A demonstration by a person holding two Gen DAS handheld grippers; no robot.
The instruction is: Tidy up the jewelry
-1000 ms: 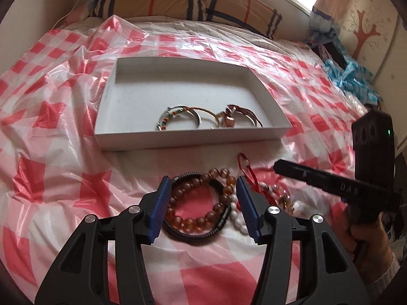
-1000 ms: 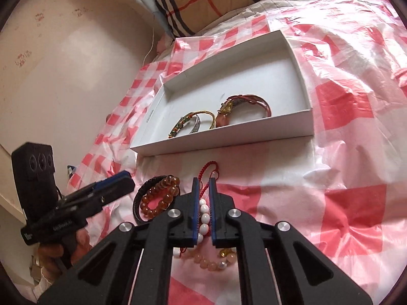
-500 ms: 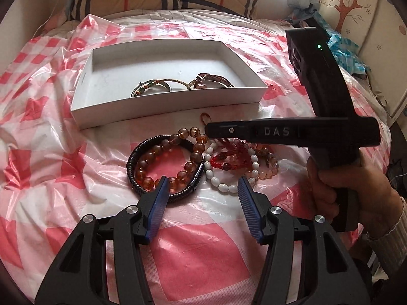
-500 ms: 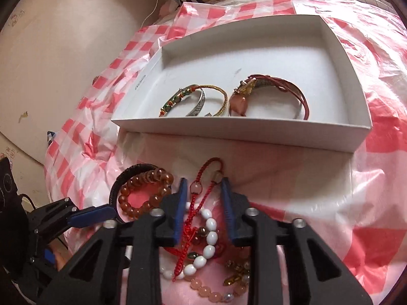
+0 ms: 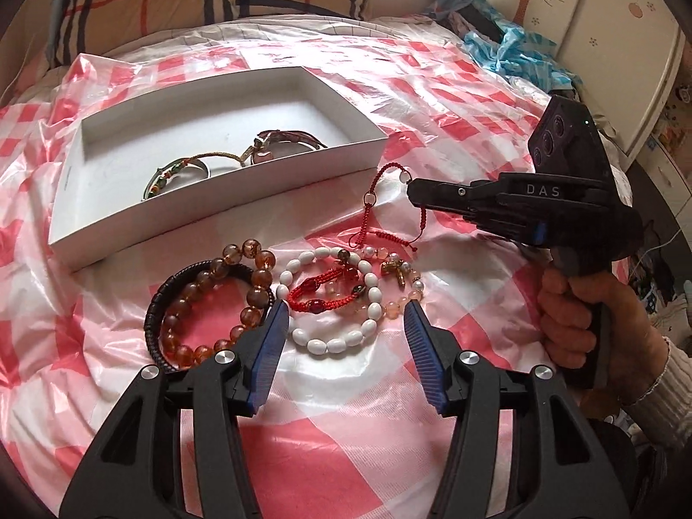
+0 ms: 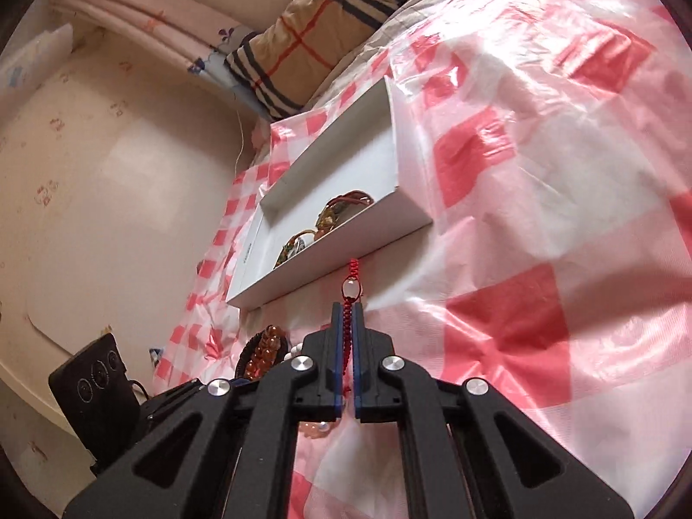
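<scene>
Bracelets are seen inside the white box (image 5: 207, 212): a green-beaded bangle (image 5: 173, 173) and a brown corded one (image 5: 281, 140) near its front wall. A red cord bracelet (image 5: 380, 199) is clamped in the right gripper (image 6: 346, 315), lifted just in front of the box, its loose ends trailing down. The left gripper (image 5: 346, 324) is held with its jaws apart and nothing between them, angled down over a white bead bracelet (image 5: 337, 298). An amber bead bracelet (image 5: 216, 298) and a black band (image 5: 151, 315) lie alongside on the checked plastic sheet (image 5: 454, 99).
</scene>
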